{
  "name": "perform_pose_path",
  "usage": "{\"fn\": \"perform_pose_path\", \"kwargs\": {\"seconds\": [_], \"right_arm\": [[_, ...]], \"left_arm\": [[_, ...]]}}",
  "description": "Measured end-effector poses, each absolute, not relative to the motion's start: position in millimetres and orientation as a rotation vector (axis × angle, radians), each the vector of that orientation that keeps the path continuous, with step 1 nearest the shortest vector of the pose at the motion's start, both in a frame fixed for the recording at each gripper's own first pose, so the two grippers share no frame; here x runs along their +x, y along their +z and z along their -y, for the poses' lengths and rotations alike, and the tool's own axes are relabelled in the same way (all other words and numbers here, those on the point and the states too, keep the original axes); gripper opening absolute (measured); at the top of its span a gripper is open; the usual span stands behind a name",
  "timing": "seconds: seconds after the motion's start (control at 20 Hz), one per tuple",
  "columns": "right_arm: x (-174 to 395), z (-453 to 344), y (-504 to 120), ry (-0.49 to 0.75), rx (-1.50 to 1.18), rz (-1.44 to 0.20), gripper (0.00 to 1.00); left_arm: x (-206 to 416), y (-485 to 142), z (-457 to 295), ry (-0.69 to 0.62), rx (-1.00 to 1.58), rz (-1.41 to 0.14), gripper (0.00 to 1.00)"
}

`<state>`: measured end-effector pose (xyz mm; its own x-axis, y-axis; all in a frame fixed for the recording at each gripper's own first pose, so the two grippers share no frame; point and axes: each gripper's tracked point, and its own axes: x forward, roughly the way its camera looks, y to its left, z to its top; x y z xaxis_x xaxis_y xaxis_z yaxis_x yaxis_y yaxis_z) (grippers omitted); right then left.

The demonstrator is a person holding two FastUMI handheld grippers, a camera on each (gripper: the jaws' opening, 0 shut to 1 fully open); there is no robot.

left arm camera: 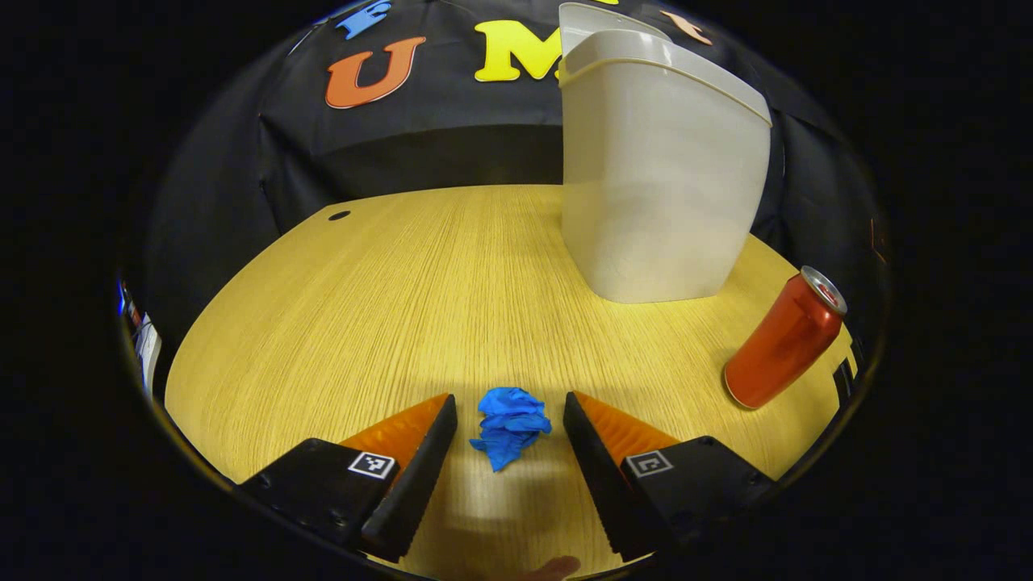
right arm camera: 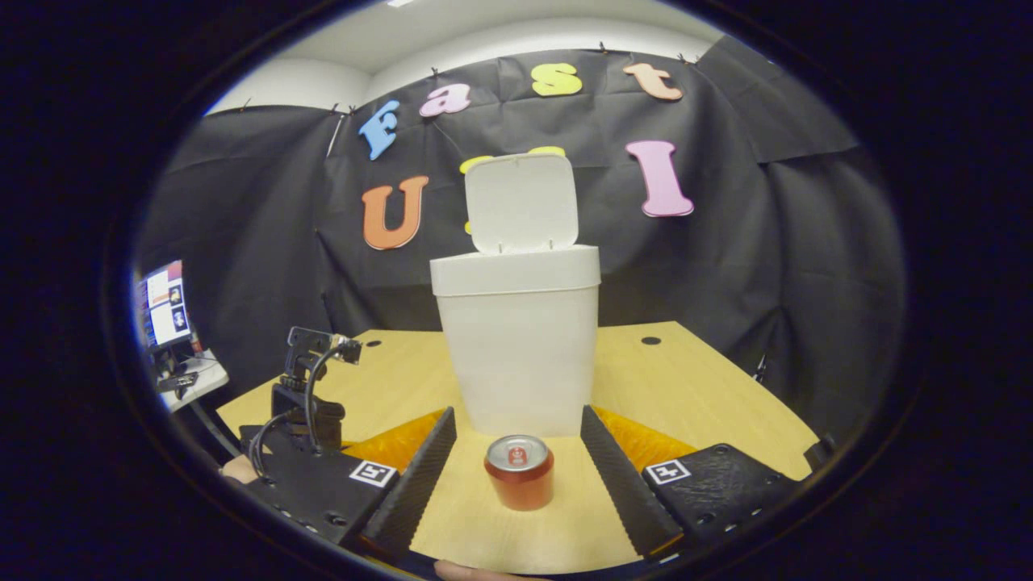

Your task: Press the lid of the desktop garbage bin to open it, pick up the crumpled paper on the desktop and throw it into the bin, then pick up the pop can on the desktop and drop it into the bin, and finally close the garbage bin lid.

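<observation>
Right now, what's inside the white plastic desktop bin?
The white plastic desktop bin stands with its hinged lid flipped up, but its walls hide the interior in both views. The crumpled blue paper and red pop can are on the wooden table.

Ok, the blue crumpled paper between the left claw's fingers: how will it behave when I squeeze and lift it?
The crumpled paper looks soft and loosely wadded, so it will probably compress rather than resist. It seems very light, so a finger touching first could nudge it along the smooth table. Its irregular folds should keep it from rolling.
</observation>
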<state>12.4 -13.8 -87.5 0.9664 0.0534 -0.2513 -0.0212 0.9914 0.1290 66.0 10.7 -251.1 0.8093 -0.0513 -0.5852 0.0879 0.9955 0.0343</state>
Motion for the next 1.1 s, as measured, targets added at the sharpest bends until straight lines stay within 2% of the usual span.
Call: {"fn": "perform_pose_path", "kwargs": {"seconds": [0.05,0.1,0.15,0.2,0.25,0.3,0.35,0.7,0.9,1.1], "right_arm": [[13,14,-95,0.028,0.141,-0.275,0.99],[16,14,-102,0.016,0.156,-0.297,0.96],[19,15,-113,-0.007,0.174,-0.331,0.96],[21,13,-122,-0.014,0.185,-0.362,0.96],[22,6,-126,-0.003,0.190,-0.380,0.96],[23,0,-131,0.005,0.180,-0.396,0.96],[23,-1,-137,0.000,0.161,-0.406,0.96],[30,-4,-167,-0.014,0.113,-0.479,0.96],[35,-1,-186,-0.036,0.085,-0.510,0.96],[41,-5,-203,-0.041,0.070,-0.543,0.96]], "left_arm": [[67,-251,-10,-0.090,0.071,-0.614,0.84],[68,-251,-10,-0.095,0.070,-0.613,0.83],[70,-251,-14,-0.079,0.058,-0.613,0.73],[70,-250,-15,-0.077,0.047,-0.611,0.74],[70,-251,-18,-0.073,0.048,-0.611,0.60],[70,-250,-19,-0.075,0.043,-0.610,0.57],[70,-250,-18,-0.077,0.040,-0.612,0.51],[70,-241,-20,-0.071,0.016,-0.592,0.45],[75,-218,-32,0.004,0.046,-0.525,0.45],[74,-191,-32,0.011,0.025,-0.453,0.45]]}}
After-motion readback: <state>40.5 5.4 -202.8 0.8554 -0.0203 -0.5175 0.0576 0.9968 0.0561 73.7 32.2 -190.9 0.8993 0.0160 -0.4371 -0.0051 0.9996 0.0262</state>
